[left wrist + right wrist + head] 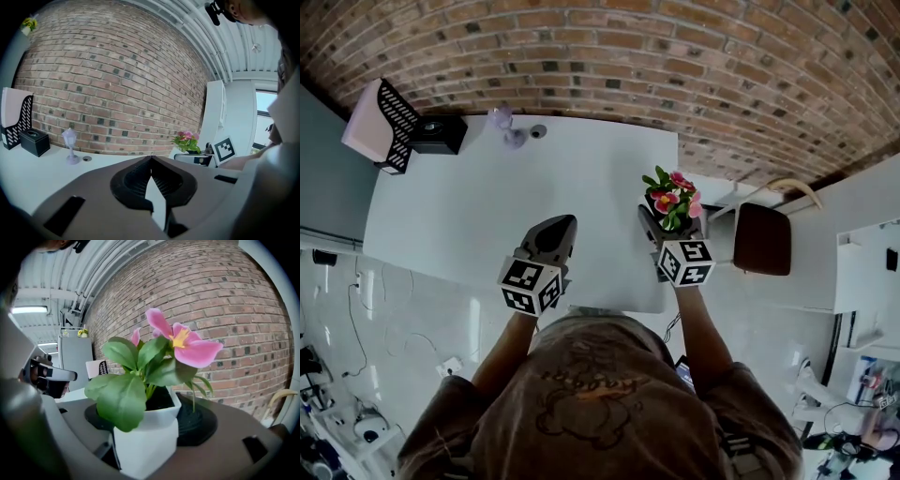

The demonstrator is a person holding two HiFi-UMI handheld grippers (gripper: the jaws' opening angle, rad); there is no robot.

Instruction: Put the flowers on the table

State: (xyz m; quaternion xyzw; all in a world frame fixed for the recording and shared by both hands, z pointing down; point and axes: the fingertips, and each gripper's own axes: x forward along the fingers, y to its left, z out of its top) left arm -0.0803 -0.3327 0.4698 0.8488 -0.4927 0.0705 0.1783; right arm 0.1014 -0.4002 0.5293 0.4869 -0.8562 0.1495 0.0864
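Observation:
A small white pot [145, 441] with green leaves and pink flowers [187, 345] sits between the jaws of my right gripper [151, 414], which is shut on it. In the head view the flowers [673, 199] hang in the air over the right edge of the white table [469, 216], held by the right gripper [672, 223]. My left gripper [562, 225] hovers over the table's near middle, its jaws closed tip to tip with nothing between them [151, 157]. From the left gripper view the flowers [187, 139] show off to the right.
At the table's far left stand a black mesh file holder [386, 124] and a black box [439, 134]. A small purple lamp [502, 122] and a little round object [538, 131] sit at the far edge by the brick wall. A brown chair [761, 239] stands right of the table.

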